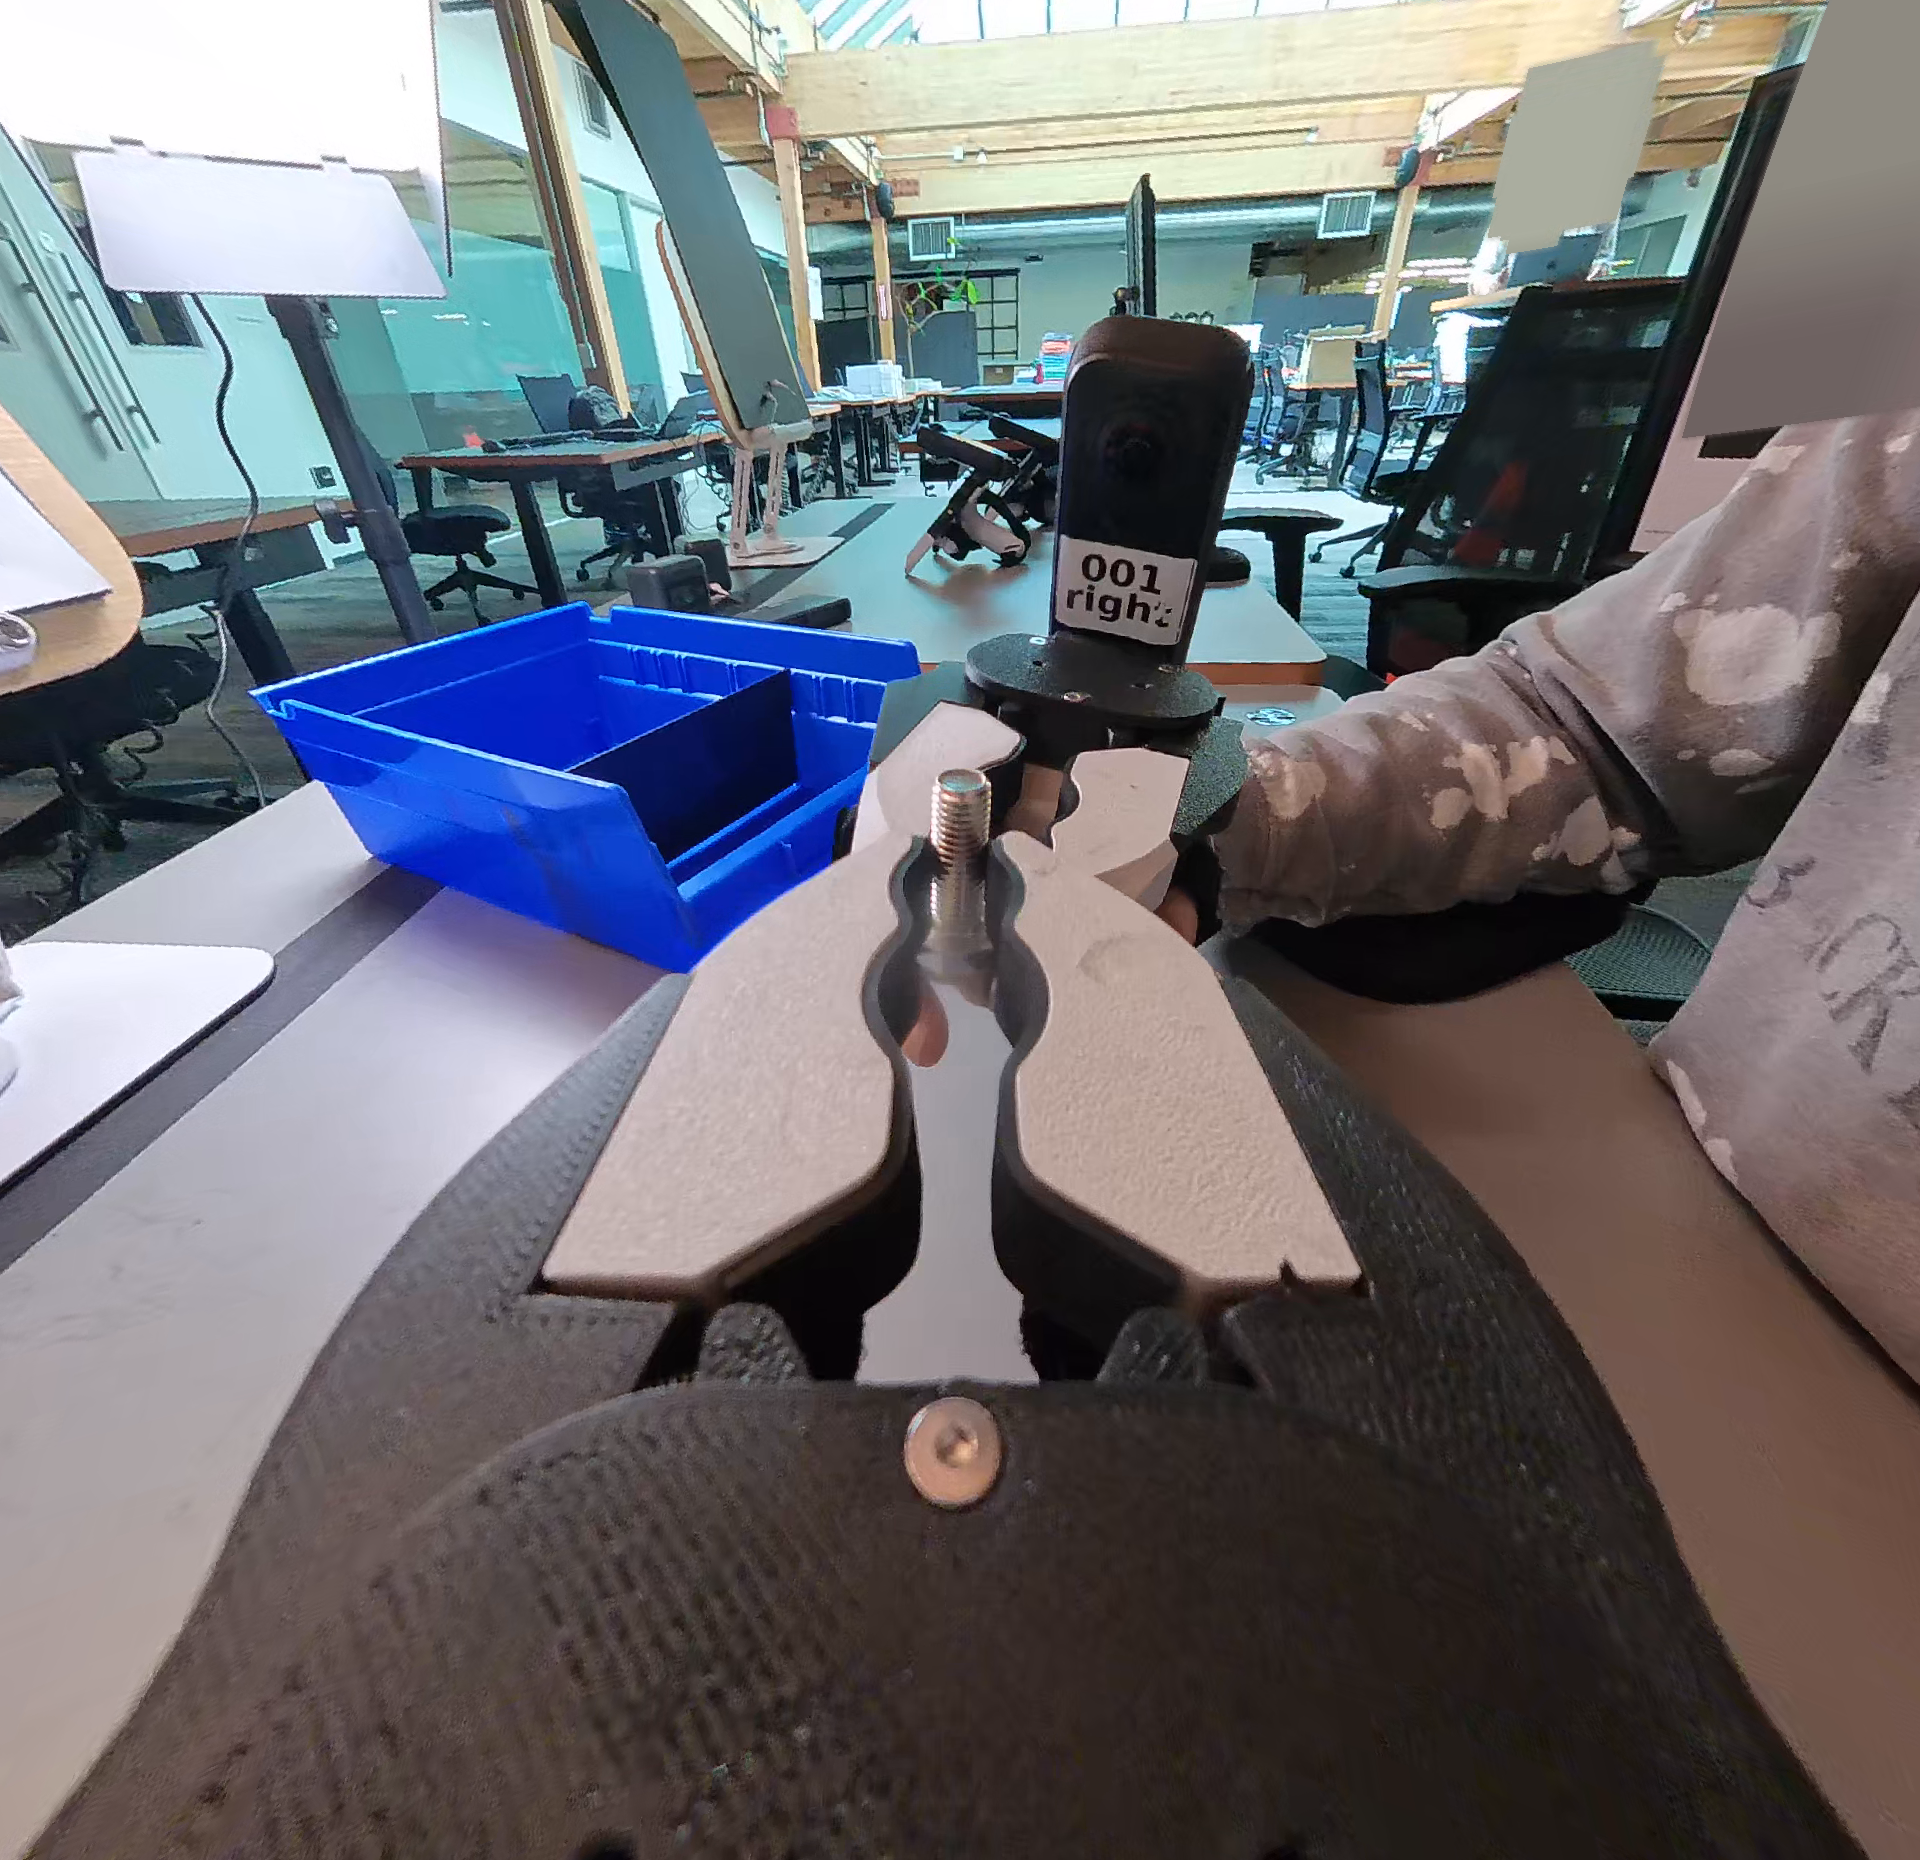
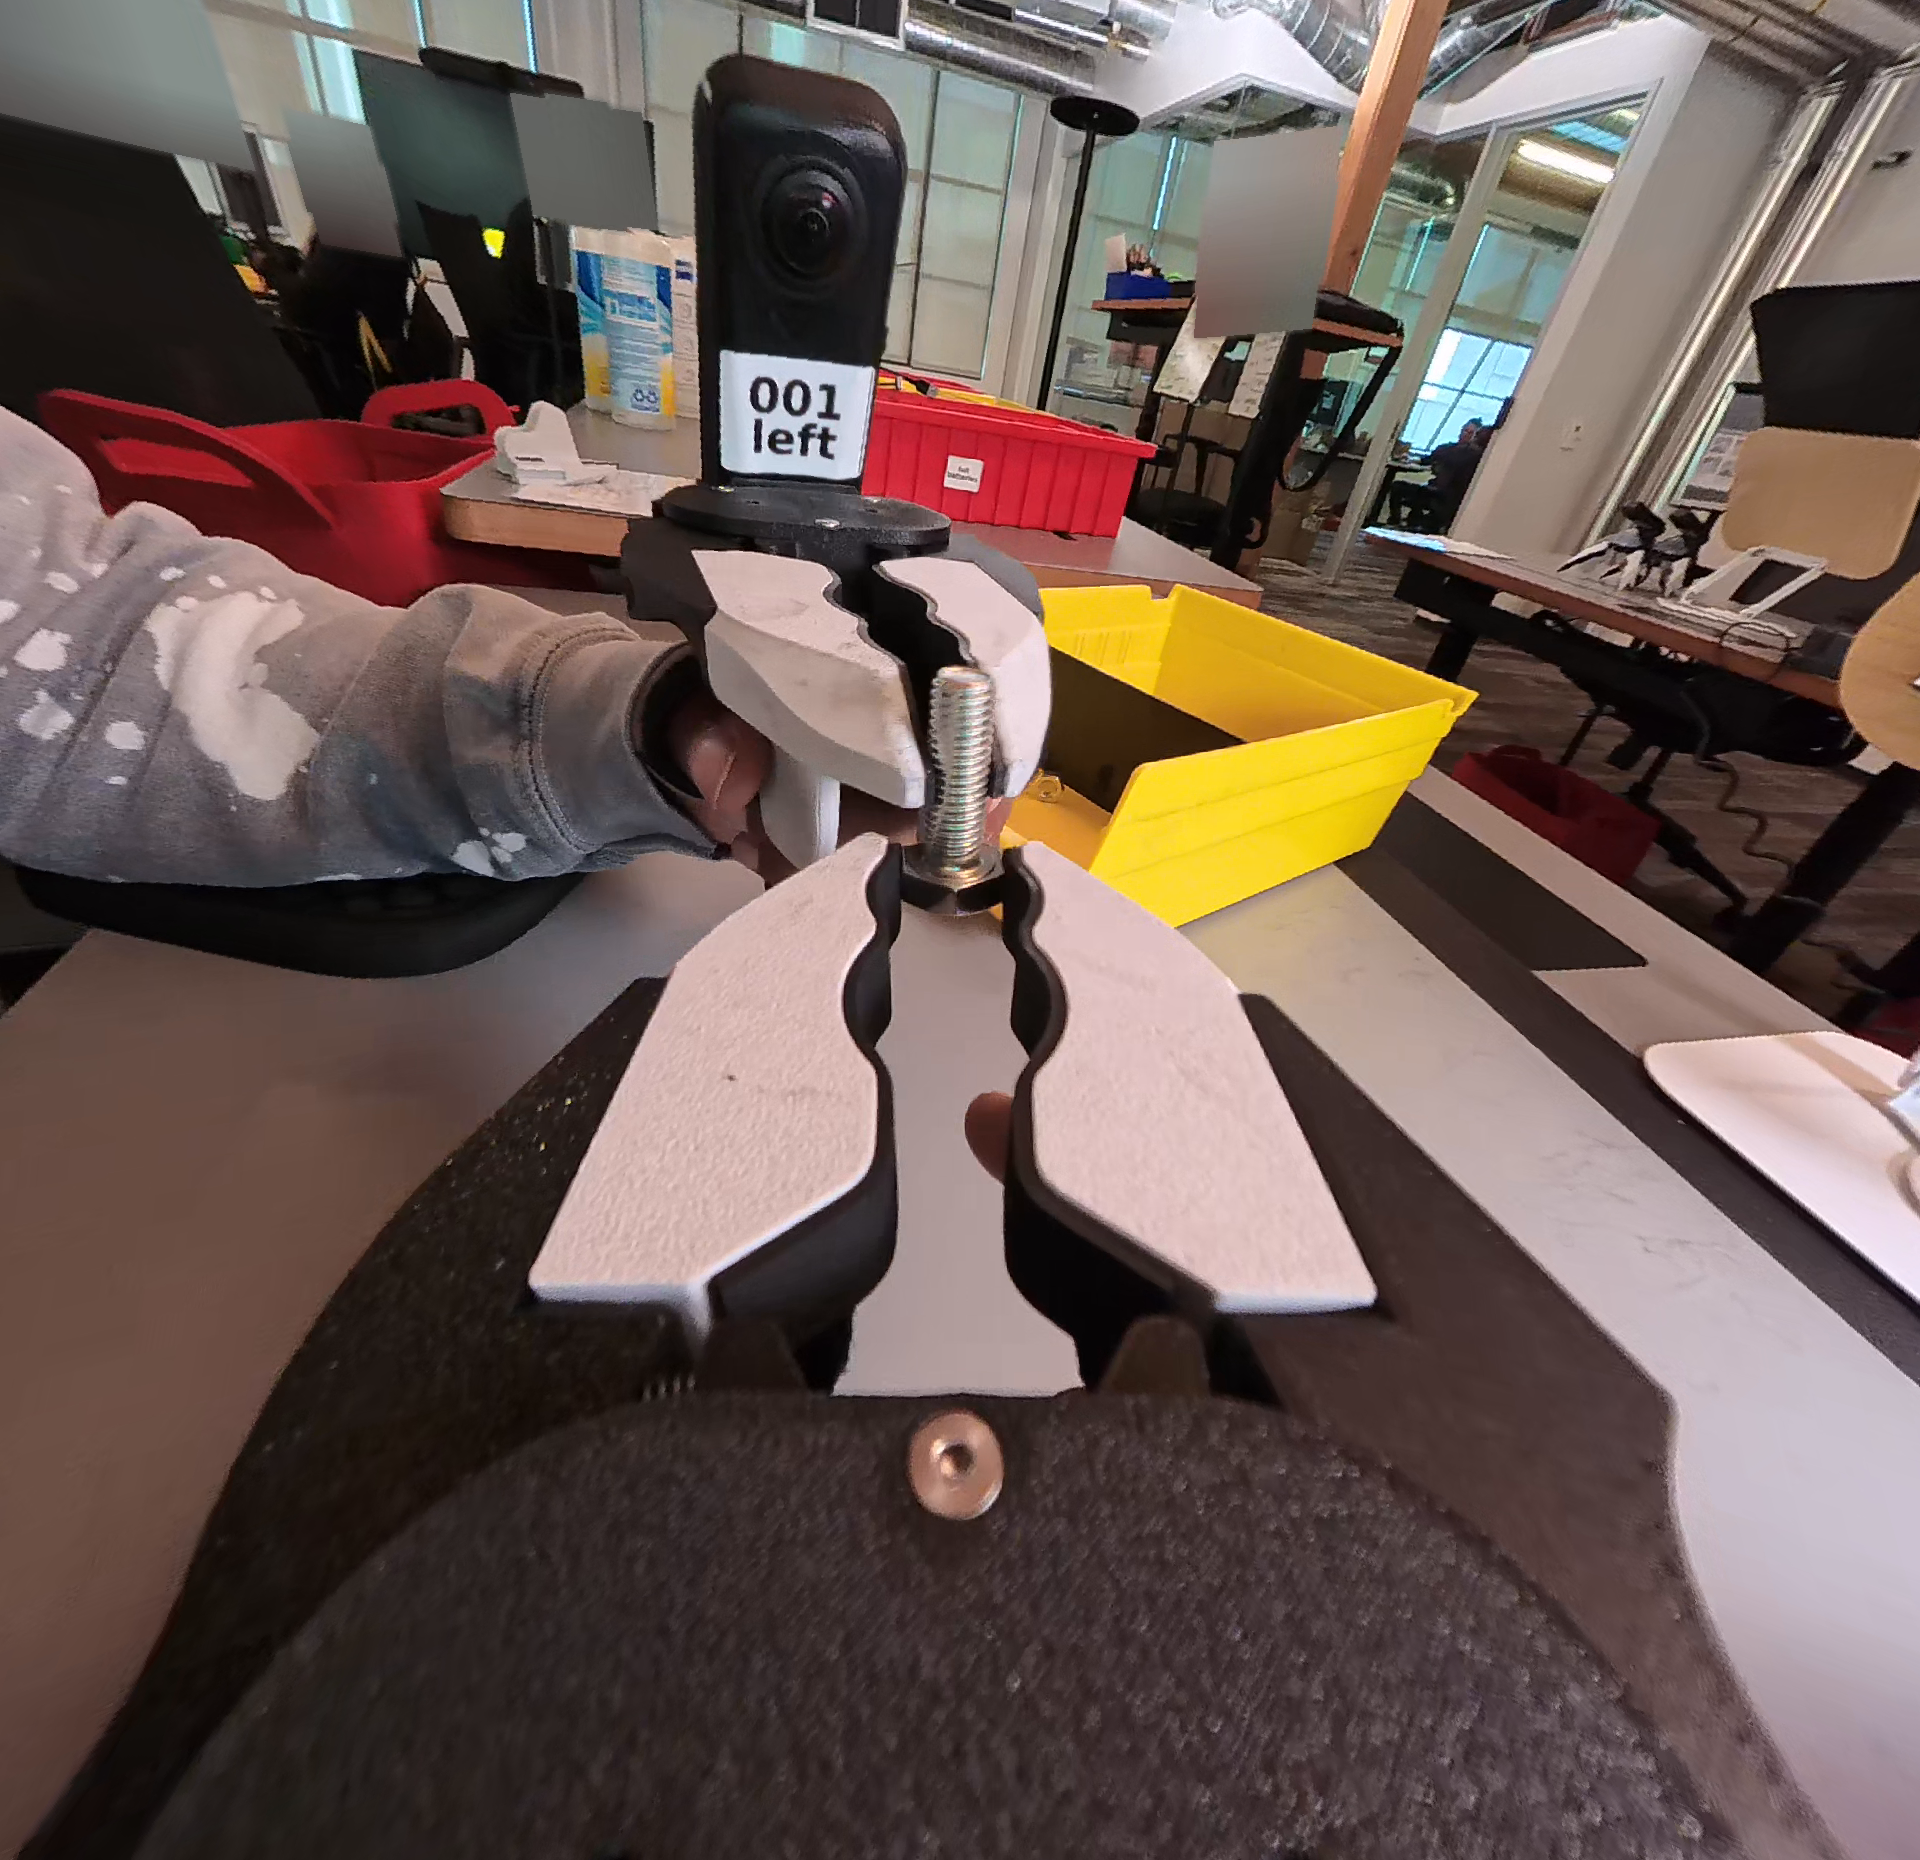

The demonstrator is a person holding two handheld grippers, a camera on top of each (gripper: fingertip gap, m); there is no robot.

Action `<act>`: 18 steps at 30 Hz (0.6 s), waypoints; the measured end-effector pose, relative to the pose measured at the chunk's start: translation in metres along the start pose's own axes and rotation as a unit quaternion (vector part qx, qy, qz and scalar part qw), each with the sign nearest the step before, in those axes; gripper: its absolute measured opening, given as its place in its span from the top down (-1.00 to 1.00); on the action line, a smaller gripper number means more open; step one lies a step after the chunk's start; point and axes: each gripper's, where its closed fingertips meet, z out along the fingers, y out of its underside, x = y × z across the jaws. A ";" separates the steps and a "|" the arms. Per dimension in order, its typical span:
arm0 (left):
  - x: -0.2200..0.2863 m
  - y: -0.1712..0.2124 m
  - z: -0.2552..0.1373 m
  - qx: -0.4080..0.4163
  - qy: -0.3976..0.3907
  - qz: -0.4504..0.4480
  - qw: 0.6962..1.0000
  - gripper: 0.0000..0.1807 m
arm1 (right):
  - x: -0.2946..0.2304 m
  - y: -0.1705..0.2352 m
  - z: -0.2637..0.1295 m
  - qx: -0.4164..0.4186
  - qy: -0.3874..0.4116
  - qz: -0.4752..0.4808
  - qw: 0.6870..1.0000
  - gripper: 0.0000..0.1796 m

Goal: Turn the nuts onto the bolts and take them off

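The left hand-held gripper clamps the upright bolt, the right hand-held gripper pinches its nut — blue bin holds only a divider, yellow bin's contents unclear.

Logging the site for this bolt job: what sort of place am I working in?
Most likely an open-plan office used as a lab or workshop. Rows of desks and black office chairs fill a hall under exposed timber beams, and blue and yellow parts bins sit on the worktable.
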 end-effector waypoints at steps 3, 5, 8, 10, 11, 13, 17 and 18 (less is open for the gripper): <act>-0.001 0.000 0.000 0.005 0.003 -0.008 1.000 0.89 | 0.000 0.000 0.000 0.000 -0.002 0.009 1.000 0.80; -0.001 0.000 0.000 0.005 0.004 -0.013 1.000 0.89 | 0.000 0.000 0.000 -0.002 -0.005 0.015 1.000 0.80; -0.004 -0.004 -0.002 0.008 -0.002 -0.026 1.000 0.83 | 0.001 0.001 -0.001 -0.002 -0.012 0.027 1.000 0.80; -0.013 -0.013 -0.011 0.012 -0.022 -0.029 0.999 0.75 | 0.003 0.001 -0.002 0.002 -0.011 0.034 0.999 0.80; -0.021 -0.018 -0.019 0.006 -0.041 -0.029 0.999 0.72 | 0.004 0.000 -0.003 0.003 -0.010 0.037 0.999 0.80; -0.044 -0.028 -0.041 -0.011 -0.105 -0.023 0.994 0.71 | 0.008 -0.001 -0.005 0.004 -0.003 0.036 0.999 0.80; -0.106 -0.030 -0.115 -0.099 -0.277 -0.061 0.954 0.71 | 0.012 -0.002 -0.013 0.004 0.010 0.058 0.998 0.80; -0.120 -0.024 -0.136 -0.136 -0.314 -0.079 0.936 0.72 | 0.011 -0.001 -0.017 0.004 0.010 0.066 0.998 0.80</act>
